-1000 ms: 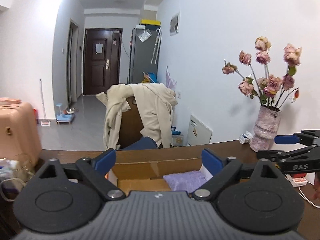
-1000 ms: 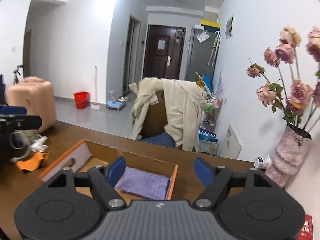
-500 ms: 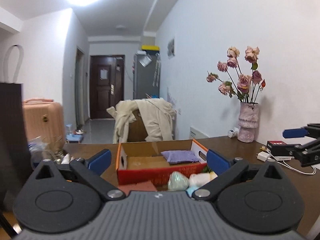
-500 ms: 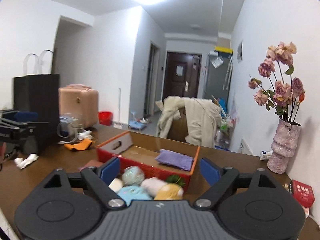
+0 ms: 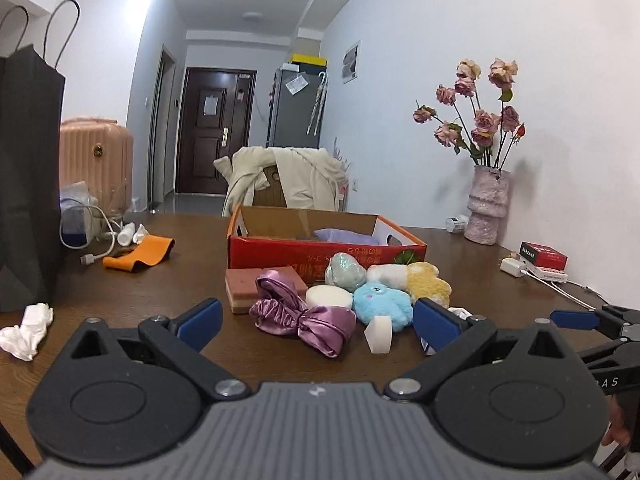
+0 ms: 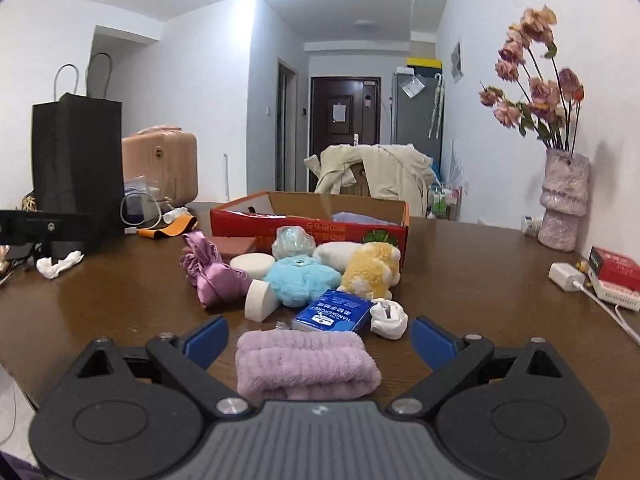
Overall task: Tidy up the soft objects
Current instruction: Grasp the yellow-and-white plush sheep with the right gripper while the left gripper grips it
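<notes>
1. The right wrist view is showing a folded purple towel (image 6: 306,364) lying between the wide jaws of the right gripper (image 6: 318,334), which have just been opening; the left view is not showing it.
2. The left gripper (image 5: 316,320) is hanging wide open and empty before the satin bow (image 5: 302,316).
3. Soft toys (image 6: 302,280) are crowding against the red box (image 6: 308,228), which is blocking the table (image 6: 120,308) behind.
</notes>
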The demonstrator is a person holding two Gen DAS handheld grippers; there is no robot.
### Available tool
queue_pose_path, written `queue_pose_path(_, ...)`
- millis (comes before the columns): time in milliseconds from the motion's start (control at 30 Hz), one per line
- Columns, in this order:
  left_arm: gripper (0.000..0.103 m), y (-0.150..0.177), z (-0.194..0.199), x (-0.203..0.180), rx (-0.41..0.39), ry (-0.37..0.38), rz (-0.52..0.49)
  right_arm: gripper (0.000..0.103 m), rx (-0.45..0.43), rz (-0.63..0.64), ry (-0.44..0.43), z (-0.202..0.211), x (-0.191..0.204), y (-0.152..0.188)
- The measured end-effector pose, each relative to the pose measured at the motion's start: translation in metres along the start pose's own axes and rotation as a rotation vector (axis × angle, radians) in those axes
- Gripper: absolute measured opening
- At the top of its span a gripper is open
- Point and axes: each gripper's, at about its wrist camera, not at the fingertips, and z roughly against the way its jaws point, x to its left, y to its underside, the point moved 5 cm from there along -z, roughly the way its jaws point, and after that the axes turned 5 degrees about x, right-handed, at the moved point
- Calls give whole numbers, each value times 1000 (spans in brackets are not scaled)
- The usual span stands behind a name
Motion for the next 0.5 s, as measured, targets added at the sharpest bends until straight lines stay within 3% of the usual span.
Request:
queue_pose_path(300,103,-14,-71,-25,68,50,-14,96,34,-17,-49,-38,-25,-24)
queue_pose_path(500,102,-33,-139,-46,152,72,44,83,78,-52,-81,-83,-76,-64)
